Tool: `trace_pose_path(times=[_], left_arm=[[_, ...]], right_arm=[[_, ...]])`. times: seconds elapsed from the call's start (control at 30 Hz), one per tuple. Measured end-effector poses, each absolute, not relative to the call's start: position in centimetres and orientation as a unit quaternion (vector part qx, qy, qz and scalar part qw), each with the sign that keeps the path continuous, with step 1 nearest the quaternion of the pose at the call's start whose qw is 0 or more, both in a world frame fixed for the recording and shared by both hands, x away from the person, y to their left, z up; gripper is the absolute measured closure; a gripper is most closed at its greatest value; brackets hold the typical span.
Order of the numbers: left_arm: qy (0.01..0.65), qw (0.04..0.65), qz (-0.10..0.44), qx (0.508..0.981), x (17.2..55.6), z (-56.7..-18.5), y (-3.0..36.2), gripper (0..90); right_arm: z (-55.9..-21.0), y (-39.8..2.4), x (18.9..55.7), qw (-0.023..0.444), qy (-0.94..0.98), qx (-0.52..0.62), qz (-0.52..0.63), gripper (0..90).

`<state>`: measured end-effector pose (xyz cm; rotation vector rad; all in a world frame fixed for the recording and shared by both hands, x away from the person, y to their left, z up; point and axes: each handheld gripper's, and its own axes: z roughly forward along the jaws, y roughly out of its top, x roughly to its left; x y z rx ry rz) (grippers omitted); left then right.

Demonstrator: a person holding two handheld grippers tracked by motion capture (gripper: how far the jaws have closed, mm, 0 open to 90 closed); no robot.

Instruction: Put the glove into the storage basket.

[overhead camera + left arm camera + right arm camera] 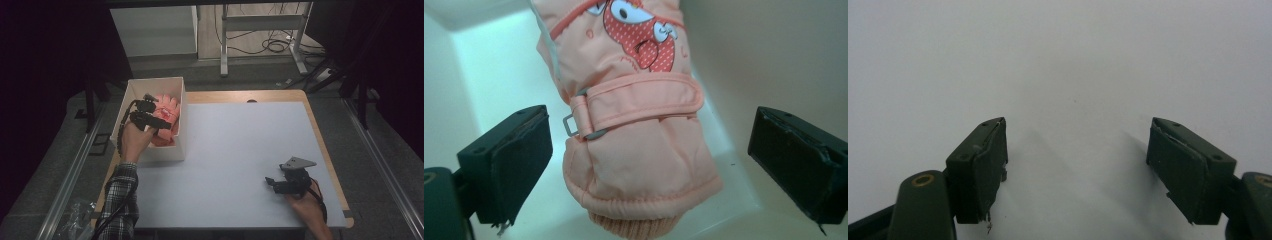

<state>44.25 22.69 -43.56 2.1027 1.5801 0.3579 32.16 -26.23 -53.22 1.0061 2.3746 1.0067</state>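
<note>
A peach-pink padded glove (167, 114) with a strawberry cartoon patch and a wrist strap lies inside a white box (159, 151) at the table's left back. My left gripper (156, 112) hangs just above it in the box, open. In the left gripper view the glove's cuff (639, 150) sits between the two black pads (519, 160), with a gap on each side. My right gripper (274, 181) rests low over the white table top (235, 150) at the front right, open, with nothing between its fingers (980, 165).
The wooden table edge (327, 160) borders the white sheet on the right. Beyond the table stand a desk frame (262, 22) and floor cables (275, 45). Metal rails (70, 175) run along both sides. A clear plastic bag (75, 215) lies at the front left.
</note>
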Motion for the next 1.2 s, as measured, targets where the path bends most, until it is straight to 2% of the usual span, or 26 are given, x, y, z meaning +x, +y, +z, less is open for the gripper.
trace_pose_path(times=[0.57,0.93,1.2], left_arm=[[0.536,0.278,0.189,0.774,41.5,-41.7,23.1,0.2],[0.499,0.326,0.185,0.781,39.5,-40.2,22.2,0.3],[0.464,0.356,0.176,0.792,38.2,-39.2,20.2,0.4]], right_arm=[[-53.2,-26.2,32.2,0.186,0.843,0.357,0.357,24.5],[-53.2,-26.2,32.2,0.186,0.843,0.357,0.357,24.5],[-53.2,-26.2,32.2,0.186,0.843,0.357,0.357,24.5]])
